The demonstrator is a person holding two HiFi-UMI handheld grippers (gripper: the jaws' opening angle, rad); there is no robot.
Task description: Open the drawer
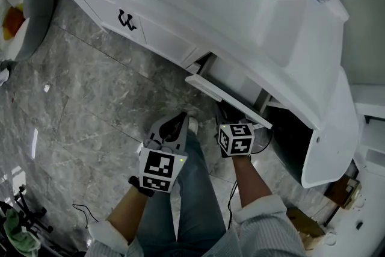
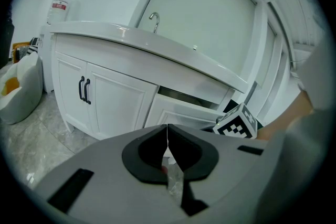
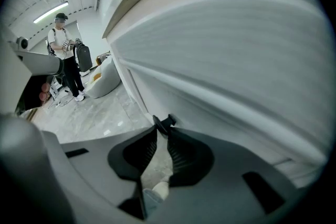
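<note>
Ahead and left of the left claw (image 2: 167, 128), 2 black handles (image 2: 83, 89) sit on a cabinet door (image 2: 118, 99), with a faucet (image 2: 153, 21) above. Far left of the right claw (image 3: 161, 130), a person (image 3: 65, 55) stands on the marble floor (image 3: 89, 113).

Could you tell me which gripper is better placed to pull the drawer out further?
Right: the right gripper grips the black handle of the drawer, while the left gripper hangs shut, away from it.

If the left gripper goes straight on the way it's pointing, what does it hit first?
Probably the white front of the partly open drawer: it sits right beyond the left gripper's shut jaws, with nothing seen in between. Depth is unclear.
</note>
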